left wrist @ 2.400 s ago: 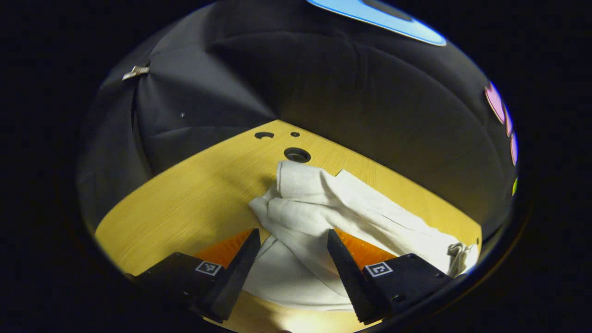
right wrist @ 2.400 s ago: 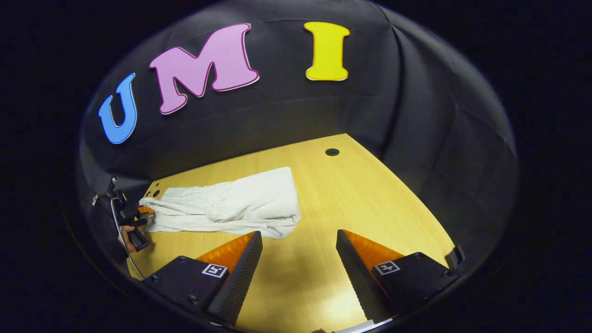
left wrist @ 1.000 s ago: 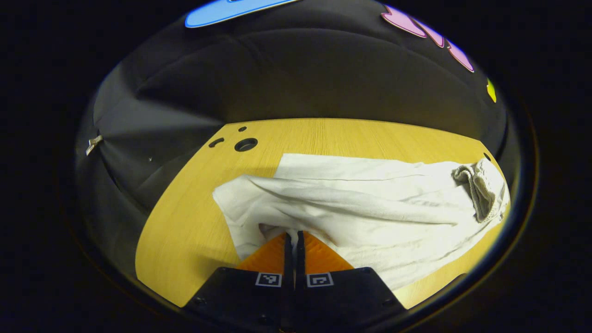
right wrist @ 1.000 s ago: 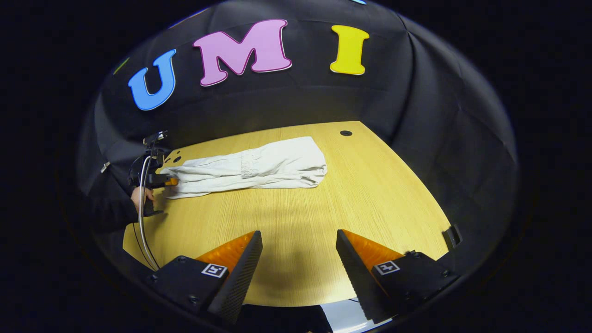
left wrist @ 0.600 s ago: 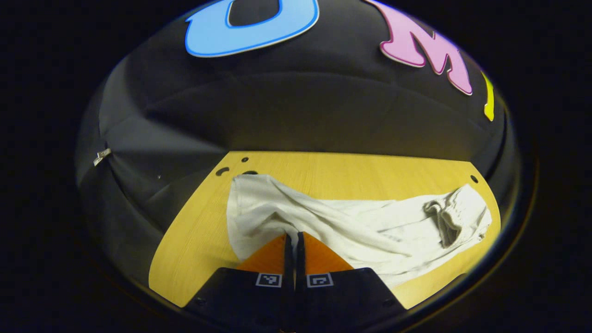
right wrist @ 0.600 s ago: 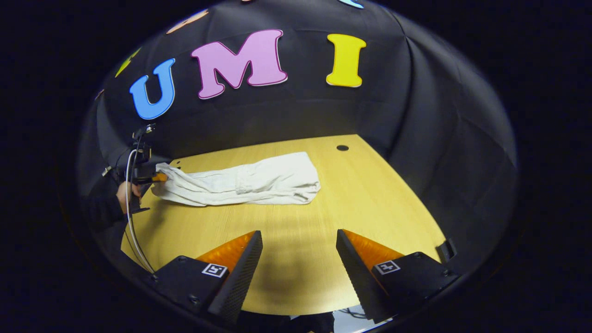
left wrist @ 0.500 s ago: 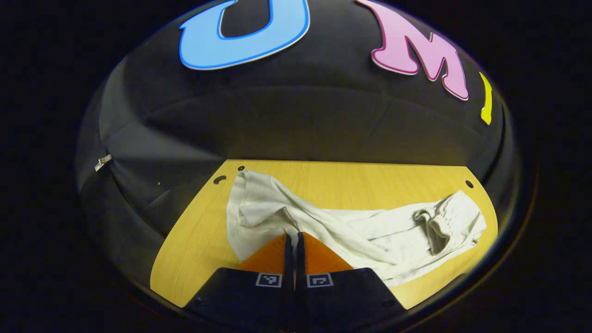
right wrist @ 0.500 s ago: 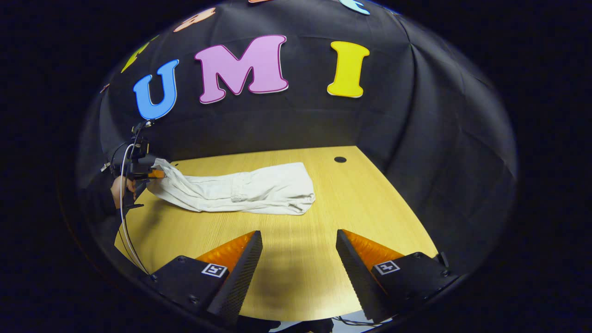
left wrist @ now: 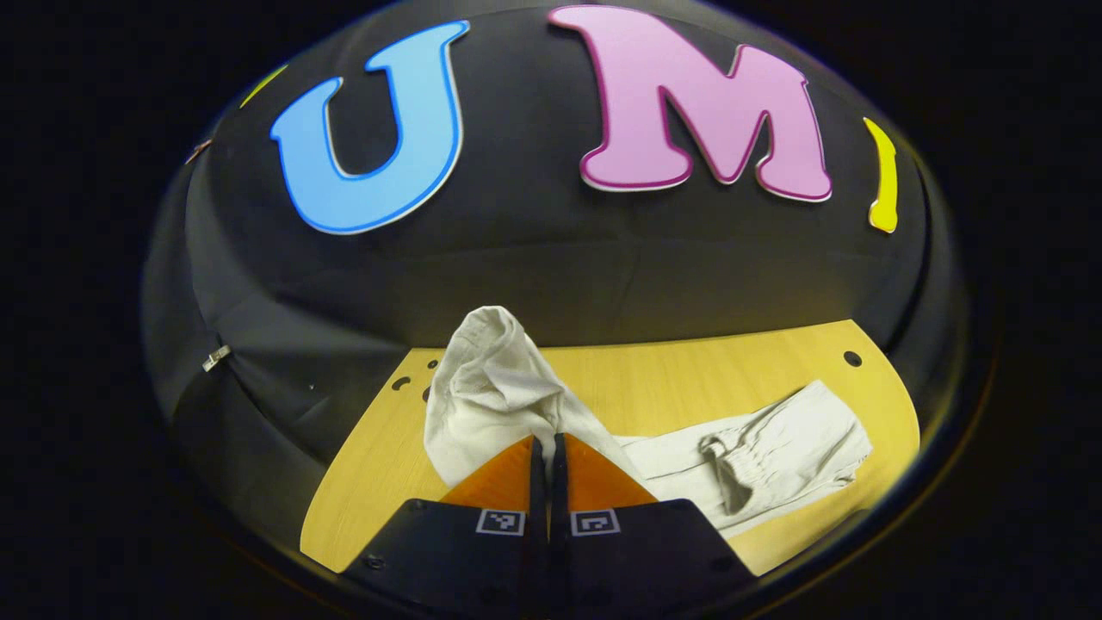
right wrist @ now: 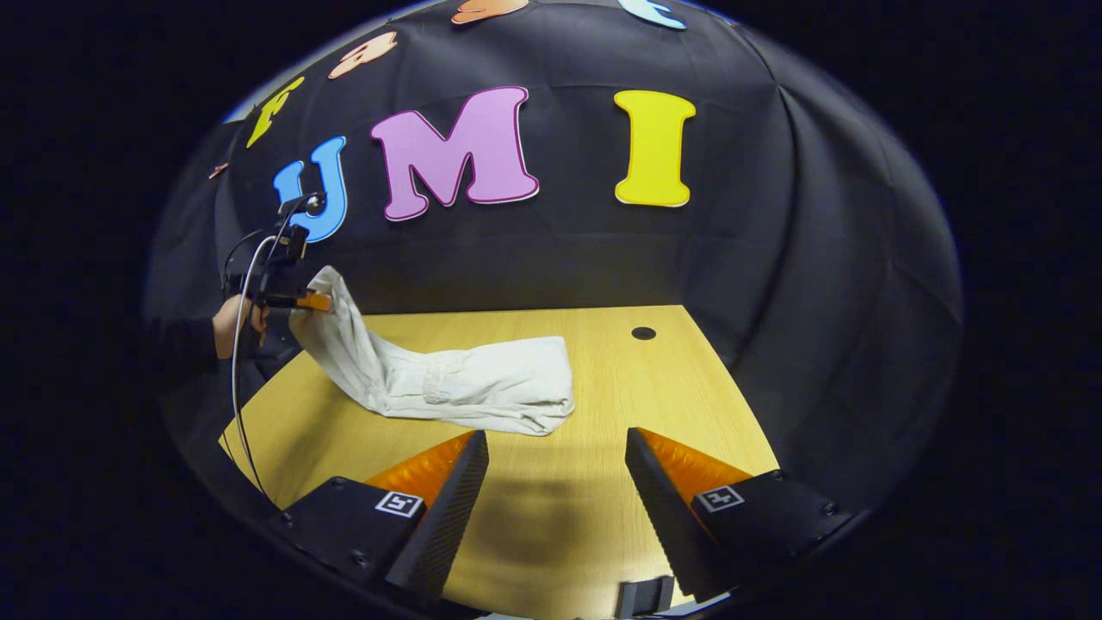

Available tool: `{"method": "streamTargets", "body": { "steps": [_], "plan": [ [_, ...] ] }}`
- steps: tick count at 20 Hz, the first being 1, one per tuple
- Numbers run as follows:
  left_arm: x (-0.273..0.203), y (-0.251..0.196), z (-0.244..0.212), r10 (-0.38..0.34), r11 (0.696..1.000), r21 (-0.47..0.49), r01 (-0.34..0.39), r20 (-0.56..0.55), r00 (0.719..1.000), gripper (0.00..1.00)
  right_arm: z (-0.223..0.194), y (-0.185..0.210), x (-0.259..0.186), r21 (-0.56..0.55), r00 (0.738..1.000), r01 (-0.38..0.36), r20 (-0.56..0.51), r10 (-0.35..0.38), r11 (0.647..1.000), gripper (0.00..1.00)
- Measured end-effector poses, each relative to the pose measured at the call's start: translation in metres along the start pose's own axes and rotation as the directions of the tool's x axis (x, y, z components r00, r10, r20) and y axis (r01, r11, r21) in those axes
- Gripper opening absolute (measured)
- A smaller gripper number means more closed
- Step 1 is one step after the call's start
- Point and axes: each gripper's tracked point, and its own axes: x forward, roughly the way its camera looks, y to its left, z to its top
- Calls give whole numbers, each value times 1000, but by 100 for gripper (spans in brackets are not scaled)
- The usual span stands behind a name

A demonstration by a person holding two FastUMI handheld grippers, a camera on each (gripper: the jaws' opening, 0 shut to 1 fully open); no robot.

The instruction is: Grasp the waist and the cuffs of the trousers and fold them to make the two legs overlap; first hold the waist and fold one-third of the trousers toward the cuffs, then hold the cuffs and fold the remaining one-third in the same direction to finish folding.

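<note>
The cream trousers lie along the wooden table, with the waist third folded over so the gathered waistband lies on the legs. My left gripper is shut on the cuff end, which hangs lifted off the table. In the right gripper view, the left gripper holds that end up at the far left, and the cloth slopes down to the folded part. My right gripper is open above the near table with nothing between its fingers.
The table has a round hole at its far right and small holes near its left corner. A hand holds the left gripper, and a cable hangs from it. Black cloth walls close in behind.
My left gripper closed on the cuff end and has raised it off the table, so the legs now slope upward. The right gripper stayed open and drew back slightly.
</note>
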Motion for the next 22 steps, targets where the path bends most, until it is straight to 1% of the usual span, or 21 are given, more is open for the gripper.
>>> {"method": "streamTargets", "body": {
  "steps": [3, 5, 7, 9, 14, 16, 19, 22],
  "plan": [
    [-15, -44, 15, -5, 1000, 17, 4, 14, 1000, 5, 3, -20, 2, 8, 999, -45, 9, 45, 999, 99],
    [-22, -76, 17, -5, 999, 52, 5, 9, 1000, 5, 2, -31, 1, 15, 997, -73, 8, 73, 997, 99],
    [-29, -117, 21, -39, 997, 74, 37, 24, 999, 5, 1, -43, 4, 2, 996, -89, 5, 89, 996, 99],
    [-35, -158, 20, -79, 994, 76, 77, 27, 996, 5, -1, -50, 4, -11, 994, -105, 6, 105, 994, 99],
    [-34, -254, 11, -170, 983, 69, 169, 1, 986, 5, -3, -51, -2, -40, 987, -158, 15, 158, 987, 99],
    [-32, -289, 4, -205, 975, 85, 206, -18, 979, 5, -5, -49, -4, -51, 984, -177, 8, 178, 983, 99],
    [-28, -330, -2, -230, 962, 145, 233, -39, 972, 5, -5, -50, -5, -41, 982, -186, 5, 186, 982, 99],
    [-26, -350, -9, -215, 944, 246, 218, -39, 976, 5, -7, -52, -6, -26, 983, -181, 3, 182, 983, 98]
  ]
}}
